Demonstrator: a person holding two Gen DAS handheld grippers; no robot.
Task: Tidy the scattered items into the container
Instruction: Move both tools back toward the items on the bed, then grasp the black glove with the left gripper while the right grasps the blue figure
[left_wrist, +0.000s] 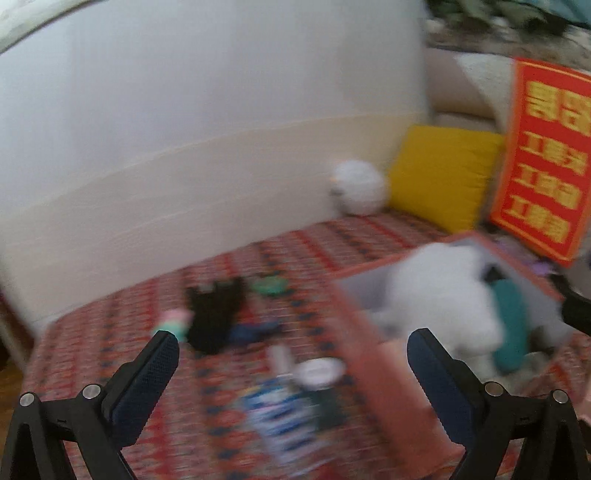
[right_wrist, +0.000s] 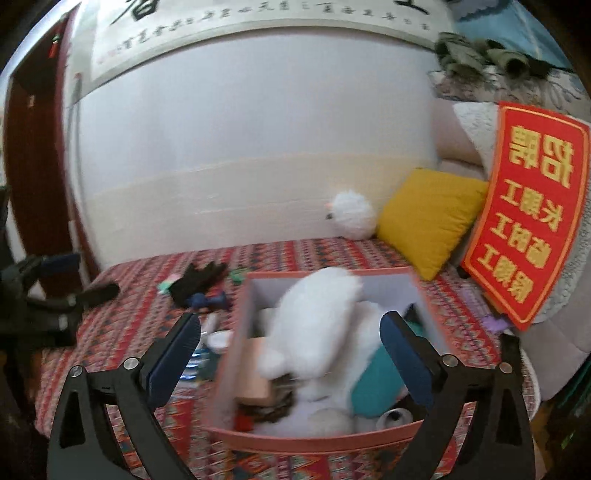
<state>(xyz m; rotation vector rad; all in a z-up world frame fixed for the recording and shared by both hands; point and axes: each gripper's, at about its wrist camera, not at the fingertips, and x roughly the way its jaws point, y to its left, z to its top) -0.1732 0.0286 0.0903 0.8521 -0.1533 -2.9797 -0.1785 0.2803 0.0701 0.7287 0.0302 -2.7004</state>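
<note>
The left claw (left_wrist: 291, 343) hangs released and empty over the patterned bed cover (left_wrist: 110, 332), jaws wide apart; the right claw (right_wrist: 290, 325) is likewise spread and empty above the pink box (right_wrist: 317, 439), where a white plush toy (right_wrist: 317, 325) and something teal (right_wrist: 373, 387) already lie. Just beyond the left claw's fingers lie a blue-and-white packet (left_wrist: 280, 413) and a small white round item (left_wrist: 319, 371), left of the box. Farther off sits a black glove (left_wrist: 216, 314), its long axis running near to far, with a green piece (left_wrist: 269, 285) beside it. The left claw looks nearer these remaining items.
</note>
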